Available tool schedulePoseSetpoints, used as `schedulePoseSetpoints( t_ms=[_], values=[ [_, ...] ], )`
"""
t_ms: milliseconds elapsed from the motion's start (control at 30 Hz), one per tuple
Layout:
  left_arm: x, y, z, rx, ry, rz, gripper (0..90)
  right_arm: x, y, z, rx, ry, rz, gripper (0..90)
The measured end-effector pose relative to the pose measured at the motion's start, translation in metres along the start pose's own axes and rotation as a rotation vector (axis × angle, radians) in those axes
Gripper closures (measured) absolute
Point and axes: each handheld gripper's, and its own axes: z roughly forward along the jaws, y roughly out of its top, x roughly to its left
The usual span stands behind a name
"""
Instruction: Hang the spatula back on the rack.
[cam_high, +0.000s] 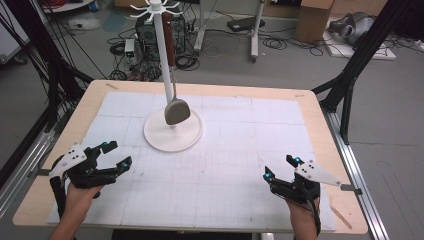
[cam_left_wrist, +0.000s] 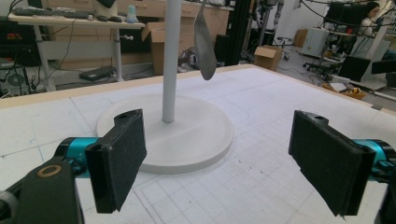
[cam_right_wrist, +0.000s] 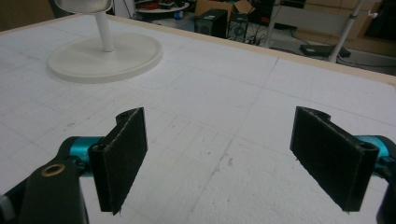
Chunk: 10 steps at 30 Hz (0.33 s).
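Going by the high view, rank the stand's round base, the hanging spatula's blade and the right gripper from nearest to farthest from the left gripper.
From the left gripper:
1. Round base, ahead toward centre.
2. Spatula blade, above the base's back.
3. Right gripper, across the table.

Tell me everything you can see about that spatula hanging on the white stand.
The spatula has a reddish-brown handle that looks wooden, a thin metal shank and a flat grey blade that looks like metal. It hangs blade down from a hook at the top of the white hook stand, beside the pole, its blade just above the stand's round base without touching it. Both grippers are far from it.
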Motion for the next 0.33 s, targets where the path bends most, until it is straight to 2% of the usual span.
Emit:
schedulePoseSetpoints(
  t_ms=[200, 333],
  values=[
    [0.0039, -0.0041, -0.0025, -0.026, 0.021, -0.021, 20.4, -0.0024, -0.0027, 0.0019, 0.003, -0.002, 0.001, 17.9],
    [0.0057, -0.0081, -0.0018, -0.010, 0.033, -0.024, 20.4, -0.0055, -0.0048, 0.0021, 0.010, -0.004, -0.001, 17.9]
  ],
)
